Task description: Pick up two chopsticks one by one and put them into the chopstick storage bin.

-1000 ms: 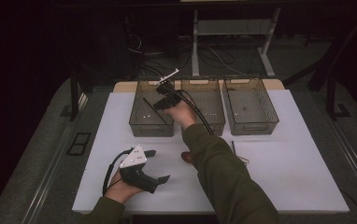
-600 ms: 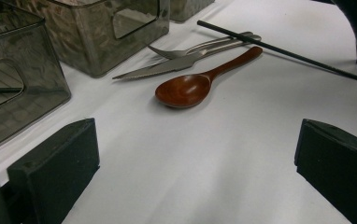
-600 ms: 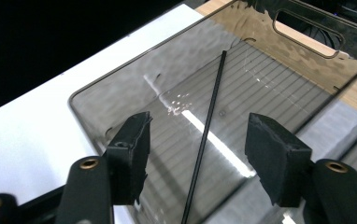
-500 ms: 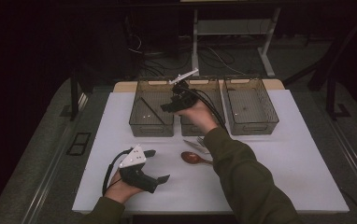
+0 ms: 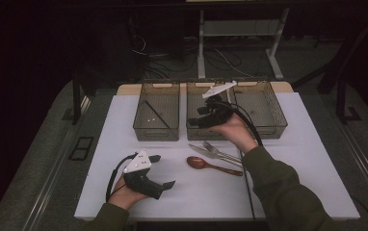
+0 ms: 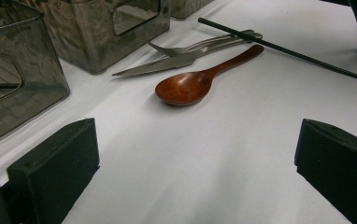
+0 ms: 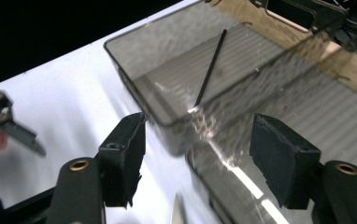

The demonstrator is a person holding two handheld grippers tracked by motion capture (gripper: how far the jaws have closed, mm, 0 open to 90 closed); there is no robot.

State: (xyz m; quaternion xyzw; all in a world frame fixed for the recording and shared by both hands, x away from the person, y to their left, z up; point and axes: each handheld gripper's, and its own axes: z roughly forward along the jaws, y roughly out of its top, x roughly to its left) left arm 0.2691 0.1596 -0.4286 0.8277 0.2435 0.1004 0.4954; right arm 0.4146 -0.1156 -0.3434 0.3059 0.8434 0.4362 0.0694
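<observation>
The right gripper (image 5: 202,117) has swung from the left smoky plastic bin (image 5: 156,111) to the middle one, fingers just opening, empty; the thin black chopstick (image 5: 157,114) lies in that left bin, well clear.

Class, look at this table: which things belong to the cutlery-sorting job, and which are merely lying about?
Job: left bin, middle bin, right bin, binned chopstick, loose chopstick, wooden spoon, knife, fork.
Lying about: floor cables, dark plate left of the table.
</observation>
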